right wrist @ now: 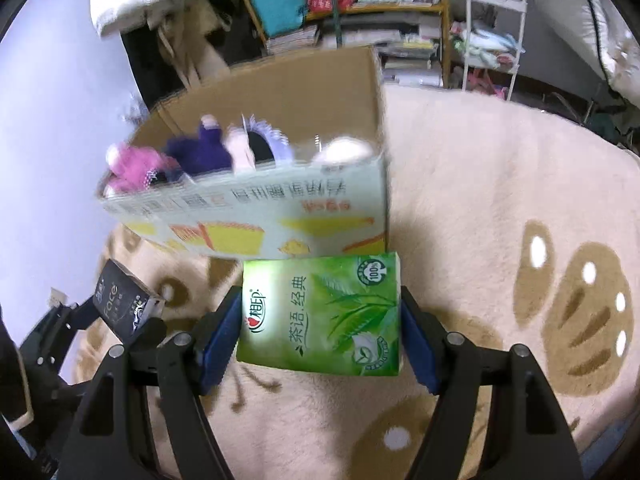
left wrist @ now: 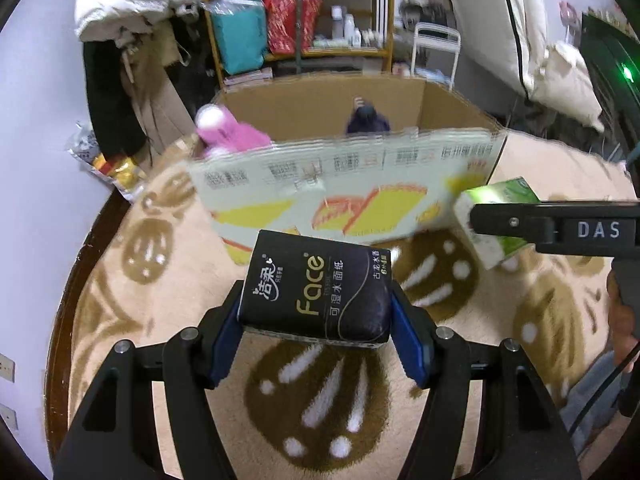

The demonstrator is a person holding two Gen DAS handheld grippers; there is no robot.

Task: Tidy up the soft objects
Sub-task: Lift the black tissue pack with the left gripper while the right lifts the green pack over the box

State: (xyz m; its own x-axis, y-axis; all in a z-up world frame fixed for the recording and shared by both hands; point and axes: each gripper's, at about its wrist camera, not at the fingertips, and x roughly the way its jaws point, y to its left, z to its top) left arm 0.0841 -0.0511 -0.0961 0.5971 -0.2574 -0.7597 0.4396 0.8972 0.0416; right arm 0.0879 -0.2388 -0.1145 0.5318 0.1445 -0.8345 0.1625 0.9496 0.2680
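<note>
Carrying both packs toward cardboard box [left wrist: 340, 184], far side of rug [right wrist: 480, 184]. Left gripper [left wrist: 316, 316] clamps black Face tissue pack [left wrist: 316, 288]; right gripper [right wrist: 320, 332] clamps green tissue pack [right wrist: 320, 312]. Lift above near wall before releasing; plush toys [right wrist: 192, 156] already inside, so aim for free right end.

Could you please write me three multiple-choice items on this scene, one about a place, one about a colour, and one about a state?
1. Where is the pink plush toy?
A. on the rug
B. in the cardboard box
C. on the shelf

2. What colour is the tissue pack in the right gripper?
A. green
B. red
C. white

3. How is the left gripper?
A. open and bare
B. shut on the black tissue pack
C. out of view

Answers:
1. B, it sits behind the box's front wall.
2. A, green leaf wrapper.
3. B, both pads press its sides.
</note>
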